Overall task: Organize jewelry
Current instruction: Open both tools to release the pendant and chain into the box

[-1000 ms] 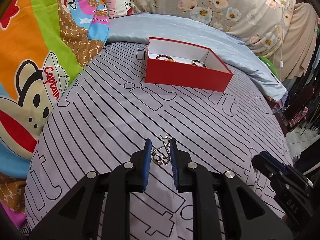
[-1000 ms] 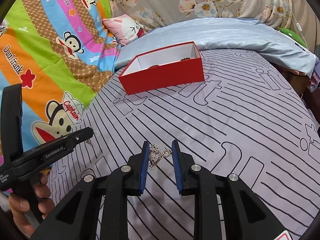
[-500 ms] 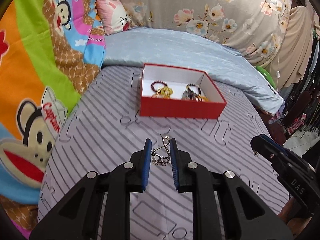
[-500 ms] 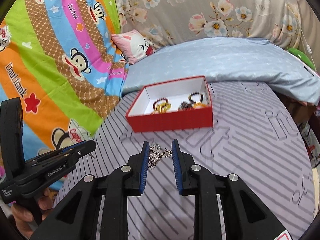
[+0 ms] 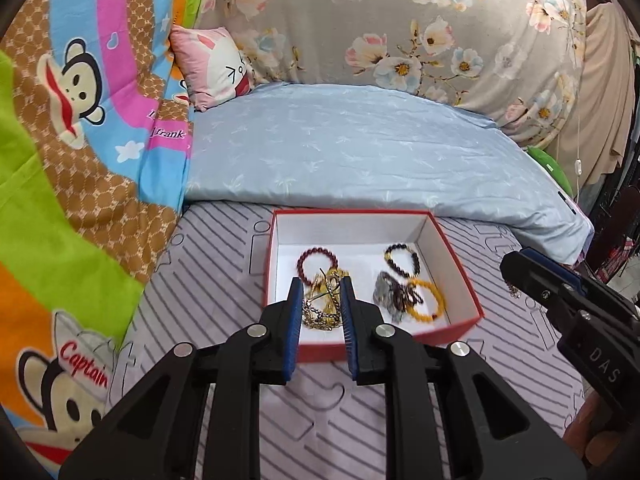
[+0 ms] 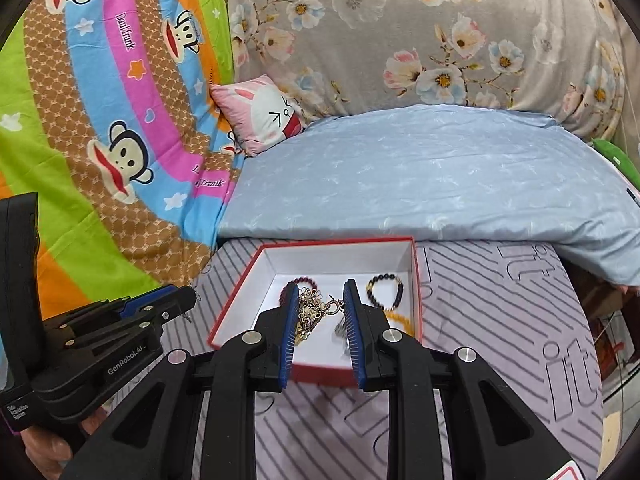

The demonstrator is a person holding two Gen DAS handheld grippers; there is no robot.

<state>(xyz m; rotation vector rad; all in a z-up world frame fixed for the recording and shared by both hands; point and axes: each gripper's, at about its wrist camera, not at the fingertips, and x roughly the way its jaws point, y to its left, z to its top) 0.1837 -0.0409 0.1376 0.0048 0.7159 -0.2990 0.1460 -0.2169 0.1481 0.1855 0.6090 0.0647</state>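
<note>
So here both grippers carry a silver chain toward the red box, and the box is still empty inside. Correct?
Not quite. The red box is not empty: the left wrist view shows a dark red bead bracelet, a black bead bracelet and a yellow bead bracelet lying in it. The rest holds: the left gripper and right gripper each hold a silver chain.

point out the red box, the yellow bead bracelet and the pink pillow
red box (image 5: 456, 254): left wrist view, right side wall rim.
yellow bead bracelet (image 5: 438, 298): left wrist view, right arc of beads.
pink pillow (image 6: 262, 118): right wrist view, white rabbit face at the middle.
</note>
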